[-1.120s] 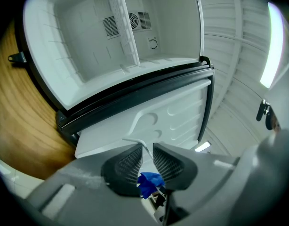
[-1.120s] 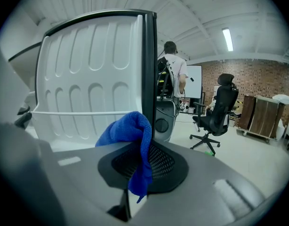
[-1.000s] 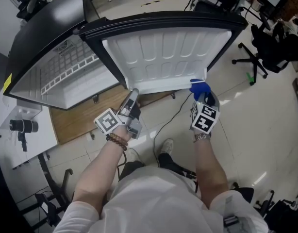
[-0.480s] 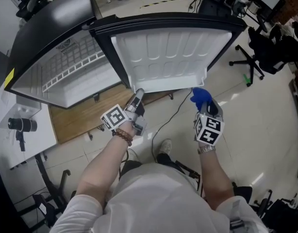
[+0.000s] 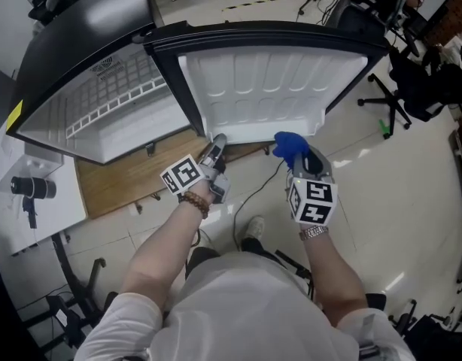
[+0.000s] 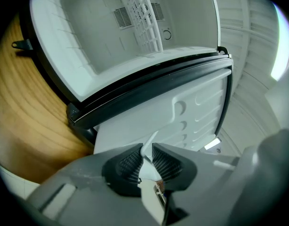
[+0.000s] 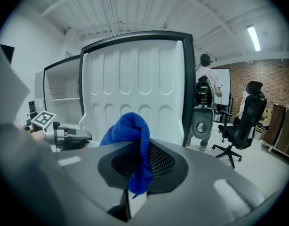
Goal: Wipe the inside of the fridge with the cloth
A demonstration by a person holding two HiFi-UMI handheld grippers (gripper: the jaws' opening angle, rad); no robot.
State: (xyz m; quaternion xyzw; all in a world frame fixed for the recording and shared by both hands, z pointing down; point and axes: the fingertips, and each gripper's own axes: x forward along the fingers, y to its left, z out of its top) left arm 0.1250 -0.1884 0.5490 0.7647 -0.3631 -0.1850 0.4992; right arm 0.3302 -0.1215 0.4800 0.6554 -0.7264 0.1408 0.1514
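Fridge (image 5: 80, 43) wide open, black shell, white inside, a white wire shelf (image 5: 114, 100) across the compartment. The fridge door (image 5: 268, 89) stands swung out toward the person, ribbed white liner facing them.

Left tool (image 5: 217, 141) is right at the door's lower corner. In the left gripper view, the left tool (image 6: 147, 154) has its jaws drawn almost together, and they have just been closing, with a thin white lip of the fridge door (image 6: 196, 112) caught in the narrow slit between the ribbed pads. Clenched on that edge.

Over to the right tool (image 5: 305, 160), low and just in front of the door's bottom edge. It is clamped on the blue cloth (image 5: 290, 145), which bunches up above the jaws. The right gripper view confirms it: the cloth (image 7: 130, 131) is pinched between the pads of the right tool (image 7: 137, 161), one tail drooping down, and the door liner (image 7: 135, 88) fills the view beyond. The cloth is outside the compartment, short of the door and not touching it.

A wooden board (image 5: 118, 183) lies under the fridge, and an office chair (image 5: 411, 74) sits off to the right.
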